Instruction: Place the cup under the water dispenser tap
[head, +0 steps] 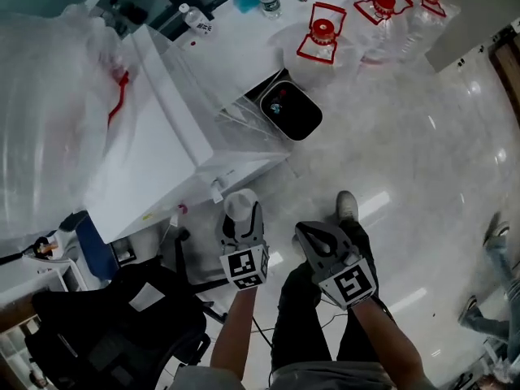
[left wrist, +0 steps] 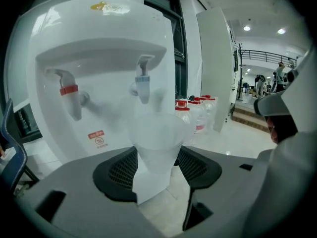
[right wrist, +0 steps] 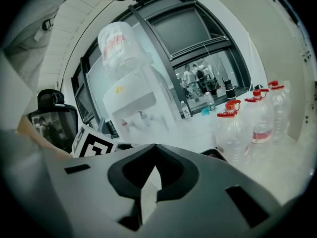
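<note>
Carrying stage, by the look of it: gripping the translucent cup (left wrist: 157,138) upright in the left gripper (left wrist: 157,170), fingers (left wrist: 119,175) pressing on its lower wall from both sides and leaving the rim free above. Facing the white water dispenser (left wrist: 99,43) head-on, holding the cup in the air in front of the tap recess, closer in line with the blue tap (left wrist: 142,83) than with the red tap (left wrist: 69,95), and apparently not yet beneath either spout. Confirmed from the head view: cup near the dispenser's front, over the pale floor (head: 390,161), resting on nothing. Keeping the right gripper (right wrist: 153,177) out of the job, fingers clenched together on nothing, hanging beside the left one above the person's legs and looking past the dispenser toward the red-capped water bottles (right wrist: 237,128). Judged as roughly halfway: picked up and brought close, not yet placed. Next, most likely, calls for easing the cup forward into the recess, centring the rim below the chosen spout, lowering the base onto whatever ledge lies under the taps, and only then releasing. Calls too for a level wrist throughout, since thin plastic of this kind probably flexes and tips readily, and for a light squeeze to avoid crushing the wall. Cannot tell from these views whether a drip tray sits below the taps, so worth checking for support before opening.
</note>
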Tool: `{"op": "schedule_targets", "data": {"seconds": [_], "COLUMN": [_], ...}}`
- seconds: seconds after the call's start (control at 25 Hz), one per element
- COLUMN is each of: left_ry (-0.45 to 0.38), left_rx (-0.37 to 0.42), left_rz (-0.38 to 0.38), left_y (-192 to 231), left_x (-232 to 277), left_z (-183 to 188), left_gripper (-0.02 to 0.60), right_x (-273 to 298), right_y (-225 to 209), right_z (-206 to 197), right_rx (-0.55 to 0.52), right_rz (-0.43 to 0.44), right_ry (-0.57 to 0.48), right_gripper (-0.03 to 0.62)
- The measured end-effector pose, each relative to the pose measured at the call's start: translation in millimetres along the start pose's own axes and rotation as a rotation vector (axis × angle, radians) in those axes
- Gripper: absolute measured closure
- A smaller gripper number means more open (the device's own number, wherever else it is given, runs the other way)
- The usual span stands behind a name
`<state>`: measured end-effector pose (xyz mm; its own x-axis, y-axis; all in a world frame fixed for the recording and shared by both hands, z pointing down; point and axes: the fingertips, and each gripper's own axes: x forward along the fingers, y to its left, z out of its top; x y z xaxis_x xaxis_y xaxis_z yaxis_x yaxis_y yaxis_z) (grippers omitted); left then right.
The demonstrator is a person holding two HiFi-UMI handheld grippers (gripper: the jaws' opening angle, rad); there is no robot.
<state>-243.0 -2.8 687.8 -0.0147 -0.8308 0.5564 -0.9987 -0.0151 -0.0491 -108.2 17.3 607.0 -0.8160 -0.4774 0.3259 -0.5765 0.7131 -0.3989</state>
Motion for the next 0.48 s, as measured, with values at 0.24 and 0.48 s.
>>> {"op": "schedule_targets", "data": {"seconds": [0.24,0.48], "left_ry": [-0.028,-0.035], "left_rx": [0.056,0.061], "left_rz": [0.044,0.074], "left_y": [12.3,17.6], "left_x": [35.8,64.0], "left_z": [-26.4,-50.5], "left_gripper": [0.324,0.324], "right_x": [2.5,4.7], "right_y": [-19.7,-36.0], "right_z": [-17.3,-26.6], "right_rx": [0.024,0.014], "right_rz": [-0.013,-0.024], "right_ry": [-0.011,-0.015], "right_gripper": [0.583,0.583]}}
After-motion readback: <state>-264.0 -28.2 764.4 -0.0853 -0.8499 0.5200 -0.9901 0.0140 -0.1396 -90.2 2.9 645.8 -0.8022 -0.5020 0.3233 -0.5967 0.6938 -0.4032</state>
